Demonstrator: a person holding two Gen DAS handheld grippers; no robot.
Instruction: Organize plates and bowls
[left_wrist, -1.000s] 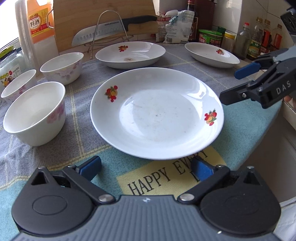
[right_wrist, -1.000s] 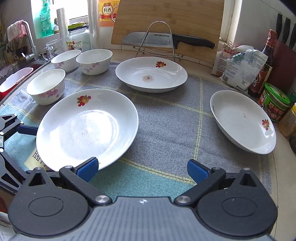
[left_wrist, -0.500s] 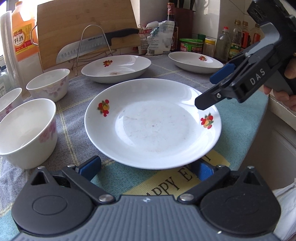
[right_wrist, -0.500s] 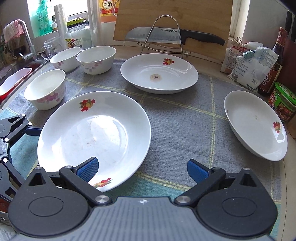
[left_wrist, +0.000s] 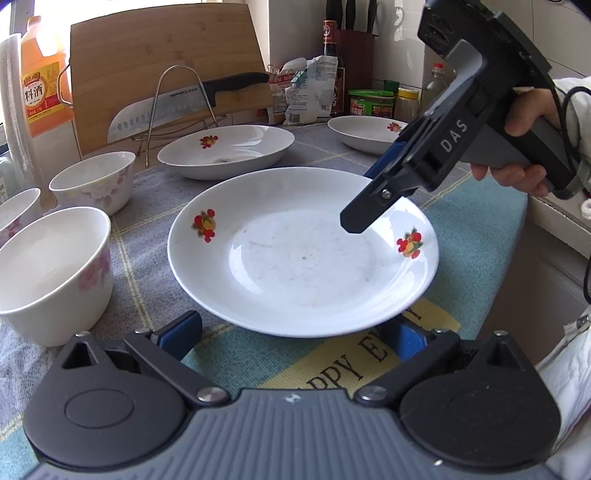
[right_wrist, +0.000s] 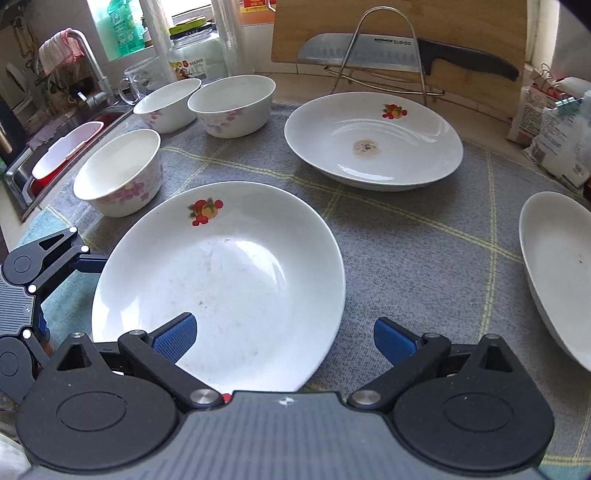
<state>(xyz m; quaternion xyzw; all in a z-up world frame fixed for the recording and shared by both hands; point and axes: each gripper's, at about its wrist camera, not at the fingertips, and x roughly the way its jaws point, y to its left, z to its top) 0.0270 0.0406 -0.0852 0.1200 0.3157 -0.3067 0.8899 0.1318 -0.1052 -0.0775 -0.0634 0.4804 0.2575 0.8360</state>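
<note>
A white plate with fruit prints lies on the grey cloth, also in the right wrist view. My left gripper is open at its near rim, one finger under the rim. My right gripper is open over the plate's right edge, its left finger above the plate; it shows in the left wrist view. A second plate lies behind, a third plate at the right. Three white flowered bowls stand at the left.
A cutting board and a knife on a wire rack stand at the back. Bottles, jars and bags line the back right. A sink is at the far left. The counter edge drops off at the right.
My right gripper has moved left and forward, over the front plate's right rim. My left gripper has closed in on the plate's near rim.
</note>
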